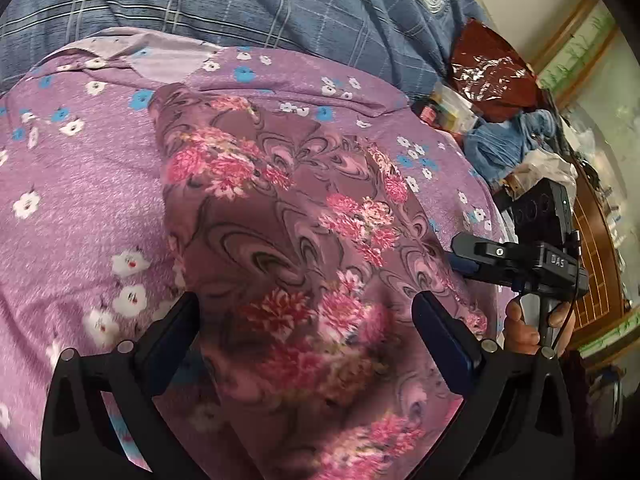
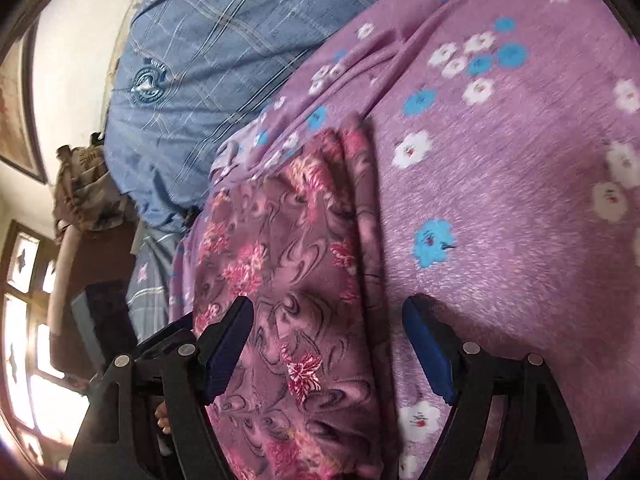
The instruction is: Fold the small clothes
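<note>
The mauve garment [image 1: 304, 248], printed with swirls and pink flower clusters, lies folded on the purple floral bedsheet [image 1: 80, 208] and fills the lower middle of my left wrist view. My left gripper [image 1: 306, 320] hangs just over it at the bottom of that frame, jaws wide apart, the cloth below the gap and neither pad pinching it. In my right wrist view the same garment [image 2: 288, 280] runs from the bottom centre up toward the middle, its folded edge along the right side. My right gripper [image 2: 328, 344] straddles that edge with its jaws spread wide and empty, the left pad over the garment, the right pad over the bedsheet [image 2: 500, 200]. From the left view, the right gripper [image 1: 464, 264] shows at the right edge, pointing inward at the garment's side, with my hand [image 1: 520, 328] around its handle. Farther up, a blue checked quilt [image 1: 240, 0] with a round emblem lies across the top of the frame, behind the sheet. At the far right sit a red shiny bag [image 1: 492, 68] and a heap of blue cloth [image 1: 508, 140], blurred.
</note>
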Motion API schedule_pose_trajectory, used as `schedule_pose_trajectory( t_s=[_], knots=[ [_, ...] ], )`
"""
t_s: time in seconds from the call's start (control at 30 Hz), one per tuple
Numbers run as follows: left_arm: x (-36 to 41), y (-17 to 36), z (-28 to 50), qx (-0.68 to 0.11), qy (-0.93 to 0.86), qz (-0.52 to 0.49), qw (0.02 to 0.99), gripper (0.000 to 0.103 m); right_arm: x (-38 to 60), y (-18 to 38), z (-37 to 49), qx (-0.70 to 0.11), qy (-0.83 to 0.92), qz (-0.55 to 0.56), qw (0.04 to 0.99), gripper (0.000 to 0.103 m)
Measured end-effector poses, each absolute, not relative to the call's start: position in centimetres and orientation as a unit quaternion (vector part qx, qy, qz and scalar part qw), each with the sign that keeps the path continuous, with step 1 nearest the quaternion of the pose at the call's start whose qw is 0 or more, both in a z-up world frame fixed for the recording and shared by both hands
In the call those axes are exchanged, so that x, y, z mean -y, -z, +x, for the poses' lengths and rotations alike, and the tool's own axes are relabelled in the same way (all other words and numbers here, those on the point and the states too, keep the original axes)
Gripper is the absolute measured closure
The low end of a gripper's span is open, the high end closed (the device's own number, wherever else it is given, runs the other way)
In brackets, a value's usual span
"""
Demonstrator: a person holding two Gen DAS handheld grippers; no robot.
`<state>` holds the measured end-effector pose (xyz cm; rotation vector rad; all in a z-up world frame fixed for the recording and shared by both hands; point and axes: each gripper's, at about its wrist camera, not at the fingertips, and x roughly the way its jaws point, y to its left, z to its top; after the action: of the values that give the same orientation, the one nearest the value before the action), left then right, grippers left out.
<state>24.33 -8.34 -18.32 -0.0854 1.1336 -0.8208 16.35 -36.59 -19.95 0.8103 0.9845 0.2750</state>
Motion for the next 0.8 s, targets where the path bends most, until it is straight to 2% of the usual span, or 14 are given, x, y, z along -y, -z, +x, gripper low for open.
schedule_pose_trajectory(
  t_s=[0.13, 0.17, 0.2, 0.27, 0.3, 0.37, 0.43, 0.53, 0.8],
  knots=[
    [7.4, 19.1, 25.1, -0.525, 0.397, -0.08, 0.748, 0.0, 35.0, 20.5, 17.0, -0.461, -0.153, 0.376, 0.789, 0.027],
    [7.3, 19.0, 25.3, -0.525, 0.4, -0.086, 0.746, 0.0, 34.4, 20.4, 17.2, -0.464, -0.153, 0.363, 0.794, 0.031],
    [7.2, 18.9, 25.3, -0.524, 0.402, -0.089, 0.745, 0.002, 33.6, 20.2, 17.3, -0.468, -0.153, 0.349, 0.797, 0.041],
    [7.1, 18.7, 25.4, -0.517, 0.394, -0.085, 0.755, 0.016, 32.9, 20.5, 17.5, -0.479, -0.142, 0.333, 0.799, 0.058],
    [6.9, 18.6, 25.4, -0.513, 0.39, -0.085, 0.76, 0.021, 32.5, 20.3, 17.4, -0.48, -0.131, 0.318, 0.807, 0.063],
    [6.9, 18.4, 25.2, -0.501, 0.376, -0.064, 0.777, 0.044, 32.0, 19.8, 17.3, -0.475, -0.123, 0.301, 0.817, 0.071],
    [7.0, 18.1, 25.0, -0.491, 0.369, -0.041, 0.788, 0.06, 31.6, 19.2, 16.9, -0.469, -0.11, 0.289, 0.827, 0.075],
    [6.7, 17.6, 25.0, -0.483, 0.371, -0.039, 0.792, 0.073, 30.9, 17.9, 16.2, -0.456, -0.094, 0.266, 0.844, 0.077],
    [6.4, 16.3, 24.0, -0.455, 0.37, -0.025, 0.809, 0.075, 29.4, 16.6, 15.6, -0.444, -0.063, 0.234, 0.863, 0.078]
  ],
)
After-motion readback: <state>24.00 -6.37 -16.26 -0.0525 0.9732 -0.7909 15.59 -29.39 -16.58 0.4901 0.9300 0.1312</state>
